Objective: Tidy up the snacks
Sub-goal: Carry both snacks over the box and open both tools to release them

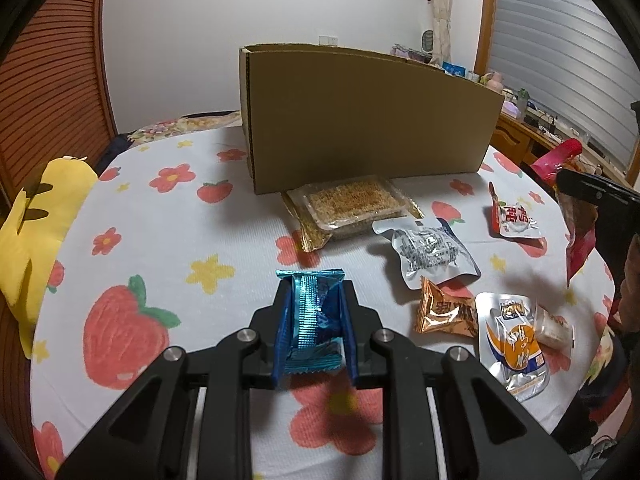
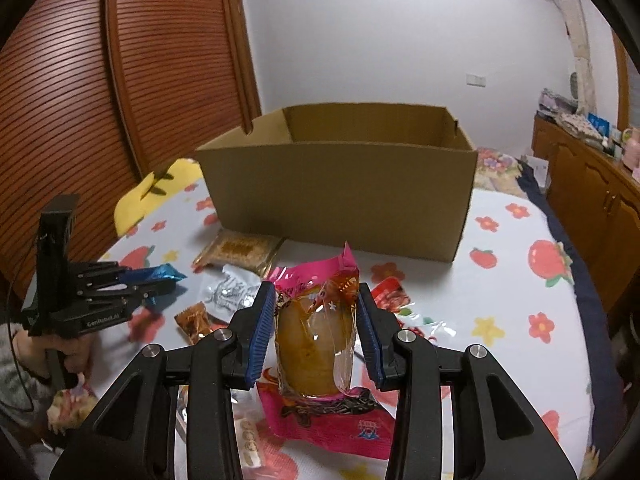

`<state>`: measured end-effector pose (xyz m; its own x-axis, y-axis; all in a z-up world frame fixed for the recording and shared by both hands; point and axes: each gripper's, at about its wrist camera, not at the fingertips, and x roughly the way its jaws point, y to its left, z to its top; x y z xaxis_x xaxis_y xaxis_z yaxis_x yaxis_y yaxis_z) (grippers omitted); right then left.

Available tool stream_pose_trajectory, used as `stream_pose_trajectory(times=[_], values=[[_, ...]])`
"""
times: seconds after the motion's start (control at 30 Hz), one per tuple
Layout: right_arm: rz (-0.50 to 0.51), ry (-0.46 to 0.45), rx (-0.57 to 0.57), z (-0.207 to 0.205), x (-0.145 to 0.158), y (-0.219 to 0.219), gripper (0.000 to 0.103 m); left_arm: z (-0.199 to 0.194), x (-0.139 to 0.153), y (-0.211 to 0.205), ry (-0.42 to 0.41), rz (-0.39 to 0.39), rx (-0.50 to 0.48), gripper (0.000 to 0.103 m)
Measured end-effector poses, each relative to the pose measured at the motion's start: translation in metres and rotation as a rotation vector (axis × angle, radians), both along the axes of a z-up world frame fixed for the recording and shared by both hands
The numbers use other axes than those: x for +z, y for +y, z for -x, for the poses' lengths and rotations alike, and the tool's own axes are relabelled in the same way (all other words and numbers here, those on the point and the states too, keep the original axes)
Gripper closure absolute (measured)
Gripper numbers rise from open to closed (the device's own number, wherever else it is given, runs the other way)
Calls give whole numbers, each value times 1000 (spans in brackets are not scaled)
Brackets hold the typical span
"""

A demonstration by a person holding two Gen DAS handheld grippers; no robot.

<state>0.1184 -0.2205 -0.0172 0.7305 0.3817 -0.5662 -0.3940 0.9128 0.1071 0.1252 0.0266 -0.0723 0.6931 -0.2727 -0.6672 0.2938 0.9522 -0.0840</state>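
Cardboard box (image 2: 336,200), open-topped and seemingly empty, stands straight ahead of both grippers on the fruit-print cloth (image 1: 140,240), stiff enough to take dropped packets. Right gripper (image 2: 316,336) is clamped on the pink bread packet (image 2: 316,344) across its soft, puffy middle; it looks light and squashable, so a gentle squeeze there suits it better than its slippery film ends. Left gripper (image 1: 314,316) is pinched tight on the thin blue wafer packet (image 1: 314,312), probably brittle, while 6 loose snacks lie to its right.
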Motion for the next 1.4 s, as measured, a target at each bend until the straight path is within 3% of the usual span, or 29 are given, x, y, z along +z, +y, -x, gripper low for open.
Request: stream_pose_trajectory(times=[0.33,0.73,1.0,1.17,1.4], values=[[-7,-56,-20,3,20,-9,64,-4,18,8,-18,57,3,83],[-5,-172,27,-30,72,-7,64,-52,107,-17,-157,74,-83,83],[6,-247,49,-79,101,-2,64,-103,138,-34,-207,80,-109,83],[12,-281,62,-117,113,1,64,-139,146,-42,-226,62,-107,83],[32,-294,54,-156,105,1,64,-177,132,-40,-200,82,-82,83]])
